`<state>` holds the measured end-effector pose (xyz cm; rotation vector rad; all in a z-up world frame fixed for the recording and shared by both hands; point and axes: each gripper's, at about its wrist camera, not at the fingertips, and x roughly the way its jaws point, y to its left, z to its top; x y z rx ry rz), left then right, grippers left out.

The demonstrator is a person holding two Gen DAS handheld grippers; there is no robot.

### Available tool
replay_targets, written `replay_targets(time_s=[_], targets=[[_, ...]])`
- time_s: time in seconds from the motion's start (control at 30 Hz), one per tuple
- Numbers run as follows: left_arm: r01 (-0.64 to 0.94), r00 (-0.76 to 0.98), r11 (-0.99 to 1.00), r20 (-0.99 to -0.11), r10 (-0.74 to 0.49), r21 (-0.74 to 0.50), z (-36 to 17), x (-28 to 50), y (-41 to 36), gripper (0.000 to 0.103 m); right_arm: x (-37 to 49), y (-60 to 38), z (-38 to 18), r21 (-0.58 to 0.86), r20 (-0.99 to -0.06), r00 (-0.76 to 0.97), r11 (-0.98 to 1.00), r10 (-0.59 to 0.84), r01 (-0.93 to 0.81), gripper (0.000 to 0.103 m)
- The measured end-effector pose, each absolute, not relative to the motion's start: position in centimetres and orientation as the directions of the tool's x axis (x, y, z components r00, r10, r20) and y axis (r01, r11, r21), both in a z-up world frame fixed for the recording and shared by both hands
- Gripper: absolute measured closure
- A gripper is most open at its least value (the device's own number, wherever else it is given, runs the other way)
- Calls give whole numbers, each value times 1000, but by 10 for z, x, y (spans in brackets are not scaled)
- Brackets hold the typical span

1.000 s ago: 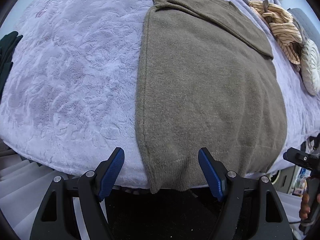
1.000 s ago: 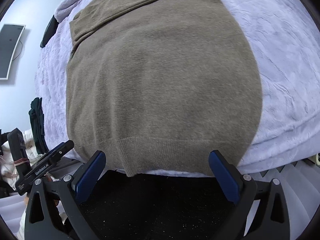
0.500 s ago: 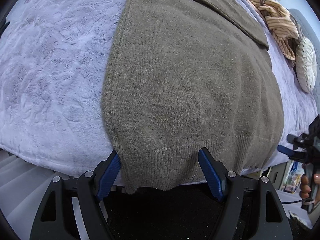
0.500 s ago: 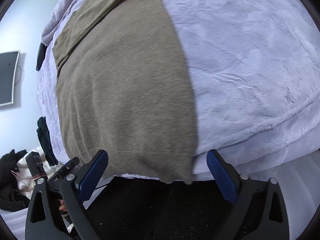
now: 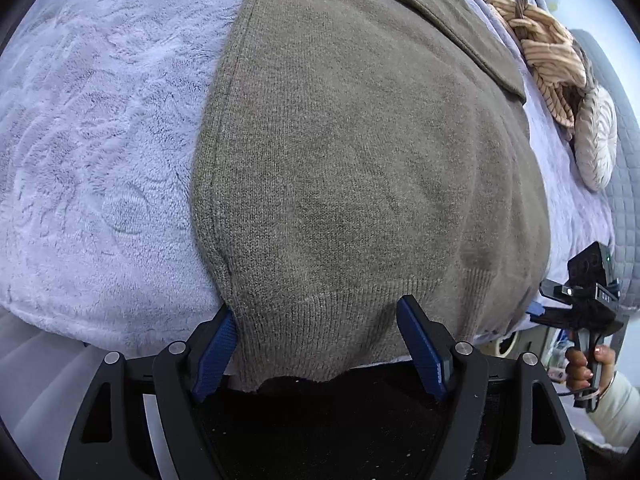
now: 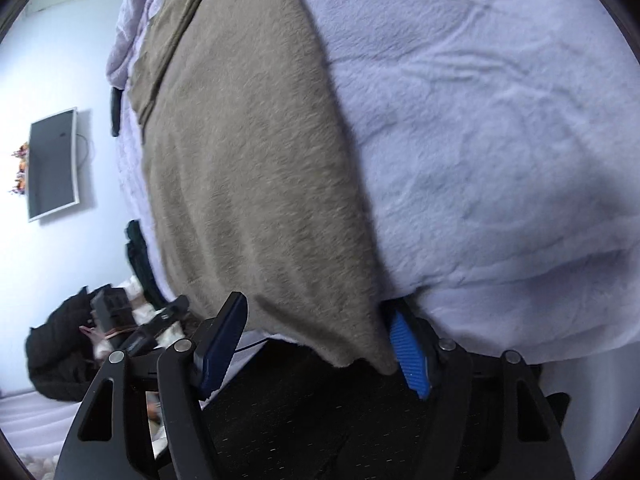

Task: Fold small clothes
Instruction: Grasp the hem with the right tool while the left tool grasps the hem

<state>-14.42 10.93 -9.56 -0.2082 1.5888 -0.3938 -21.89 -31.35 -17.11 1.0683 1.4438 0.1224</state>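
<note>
A grey-brown knit sweater (image 5: 360, 160) lies flat on the lilac fleece blanket (image 5: 100, 140), sleeves folded across its top, ribbed hem hanging over the bed's near edge. My left gripper (image 5: 320, 352) is open with the hem's left corner between its blue pads. In the right wrist view the sweater (image 6: 248, 160) shows again on the blanket (image 6: 480, 120). My right gripper (image 6: 316, 344) is open with the hem's right corner between its pads; its right pad sits under the blanket's edge. The right gripper also shows in the left wrist view (image 5: 580, 304).
A striped tan garment (image 5: 540, 48) and a round cream cushion (image 5: 596, 140) lie at the far right of the bed. A wall-mounted screen (image 6: 52, 164) is to the left, with dark clothes (image 6: 140, 256) at the bed's left edge. The bed edge drops off just below the hem.
Both grippers moved in onto the hem's corners, the left to the left corner and the right to the right corner. The right jaws narrowed somewhat and the view tilted.
</note>
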Motion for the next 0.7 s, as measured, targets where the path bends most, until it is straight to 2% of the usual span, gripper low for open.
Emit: replay_targets(time_s=[0.1, 0.17, 0.23, 0.4, 0.47, 0.5, 0.57, 0.6, 0.63, 0.67, 0.7], targets=[[76, -48, 865, -868, -494, -496, -84, -145, 114, 26, -214, -308, -160, 725, -656, 259, 496, 709, 479, 29], [79, -35, 841, -845, -534, -535, -80, -146, 113, 26, -209, -304, -151, 773, -603, 291, 455, 742, 443, 29], [79, -46, 858, -862, -505, -507, -86, -146, 112, 26, -203, -301, -149, 787, -585, 297, 440, 755, 432, 29], [94, -64, 882, -887, -457, -461, -95, -148, 108, 26, -200, -298, -166, 743, -624, 265, 452, 735, 494, 30], [101, -64, 893, -898, -435, -440, -94, -148, 107, 30, -203, -299, -167, 735, -630, 271, 447, 728, 509, 40], [101, -57, 901, -907, -418, -422, -93, -149, 108, 40, -204, -299, -168, 730, -634, 270, 447, 725, 517, 43], [84, -48, 919, -923, -382, -385, -93, -147, 107, 61, -205, -298, -169, 711, -651, 255, 457, 715, 534, 68], [66, -44, 924, -926, -375, -378, -93, -148, 112, 68, -207, -300, -170, 700, -663, 244, 469, 708, 539, 74], [40, -45, 921, -921, -386, -388, -94, -148, 117, 81, -208, -300, -170, 690, -673, 236, 481, 701, 542, 83], [19, -44, 913, -912, -407, -408, -94, -148, 119, 87, -210, -301, -170, 689, -676, 236, 484, 698, 540, 85], [4, -36, 907, -906, -421, -422, -93, -149, 122, 87, -210, -301, -168, 693, -672, 243, 478, 700, 539, 87]])
